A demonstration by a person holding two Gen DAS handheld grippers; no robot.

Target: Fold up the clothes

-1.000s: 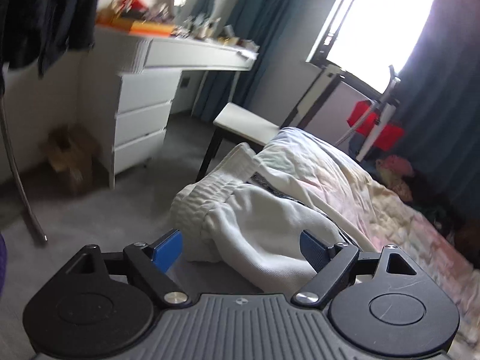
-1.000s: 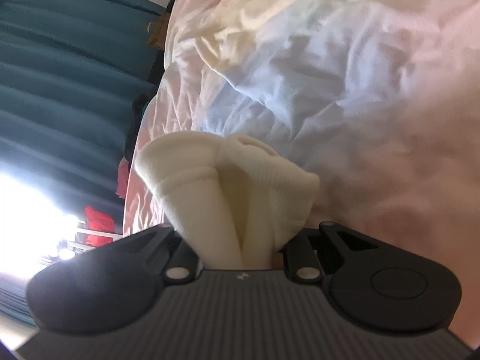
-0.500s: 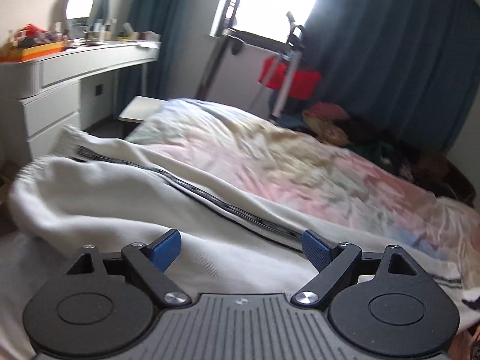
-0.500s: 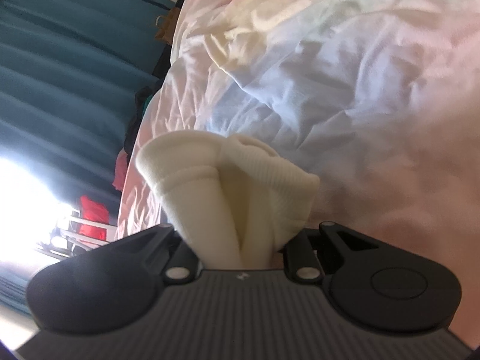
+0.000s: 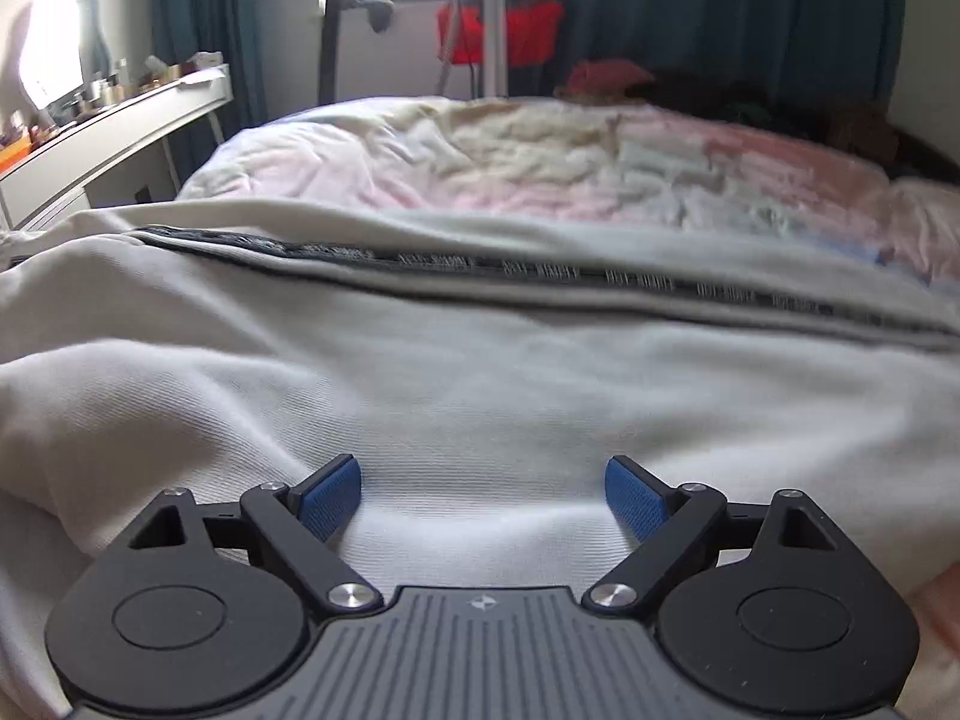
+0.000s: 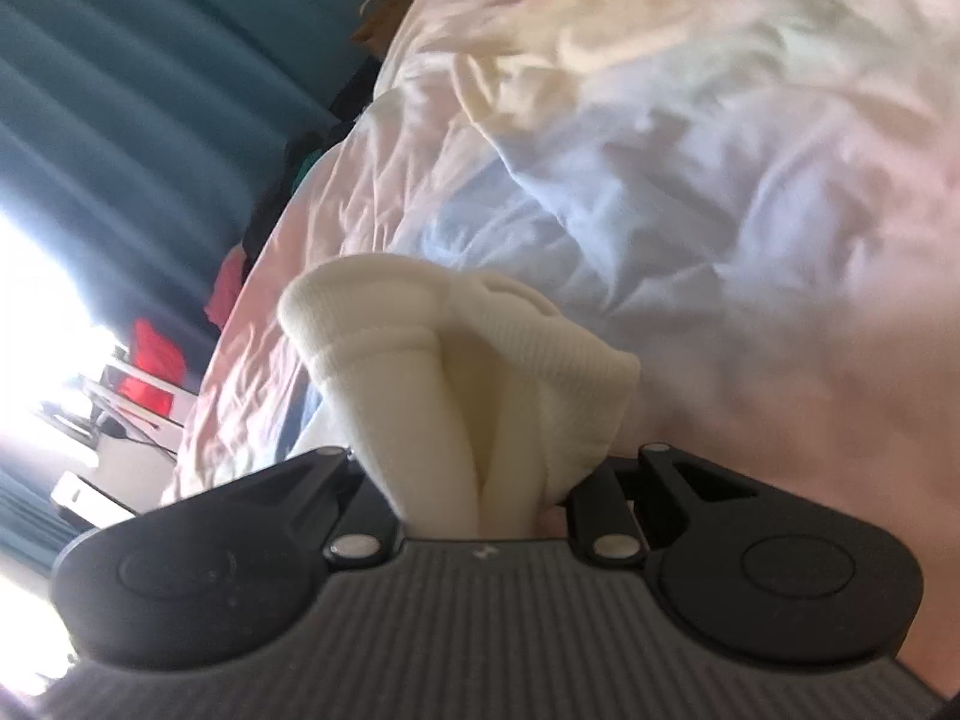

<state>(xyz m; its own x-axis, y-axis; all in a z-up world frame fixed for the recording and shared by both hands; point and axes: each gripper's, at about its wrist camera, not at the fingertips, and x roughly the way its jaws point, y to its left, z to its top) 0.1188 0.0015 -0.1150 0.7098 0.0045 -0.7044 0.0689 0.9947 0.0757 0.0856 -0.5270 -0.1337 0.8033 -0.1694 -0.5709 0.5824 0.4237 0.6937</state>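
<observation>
Moved: the left claw (image 5: pixel 483 495) has swung from the bed's foot to low over the cream garment (image 5: pixel 480 384).
Bed (image 5: pixel 540 162): pastel crumpled duvet, garment spread across its near edge.
Left claw: jaws wide apart, nothing between them.
Right claw (image 6: pixel 480 468): clamped on a bunched cream cuff (image 6: pixel 456 360).
</observation>
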